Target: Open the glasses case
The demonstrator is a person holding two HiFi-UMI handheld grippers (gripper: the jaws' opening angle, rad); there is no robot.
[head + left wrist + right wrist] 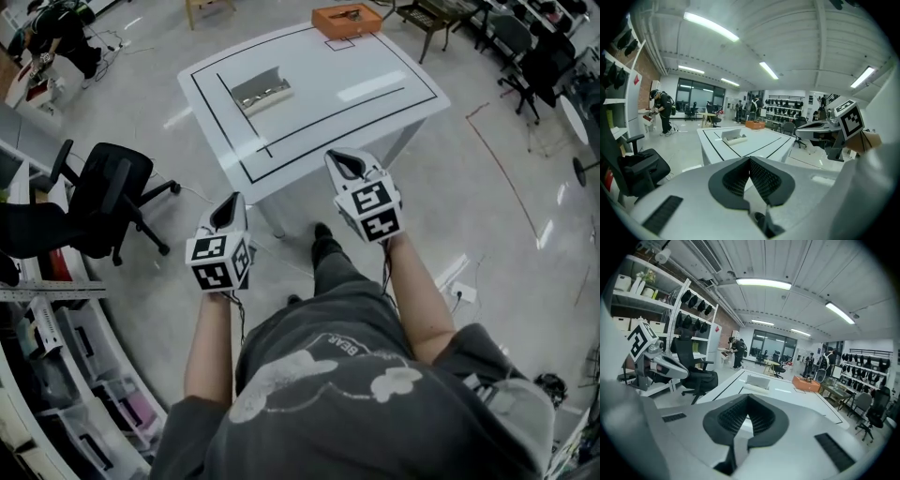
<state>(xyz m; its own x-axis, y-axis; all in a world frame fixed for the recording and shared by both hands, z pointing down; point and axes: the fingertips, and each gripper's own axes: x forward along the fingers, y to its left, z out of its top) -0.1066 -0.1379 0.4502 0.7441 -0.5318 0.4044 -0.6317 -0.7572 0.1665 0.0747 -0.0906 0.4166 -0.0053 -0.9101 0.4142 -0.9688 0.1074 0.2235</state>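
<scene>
Two grippers, both empty. We hold the left gripper [231, 201] & the right gripper [344, 160] out in front of us, side by side, apart from each other. Both are above the floor [487, 216], short of the near side of the white table [366, 127]. Neither touches anything.

In the left gripper view its jaws are closed, pads meeting at the tip, nothing btwn them. Same for the right gripper in its own view: jaws together, nothing held. Both point fwd & a bit down, toward the table.

The glasses case [261, 91] sits on the table top, in the far-left part as we look at it, just beside a black line marked on the surface. It's well apart from both grippers. It's grey, and one long side seems to stand up like a raised flap. It's too small for us to say whether it's open or shut.

An orange box [347, 19] sits at the table's far edge, well away from the case. A black office chair [108, 192] stands on the floor to our left, near the table's left side.
</scene>
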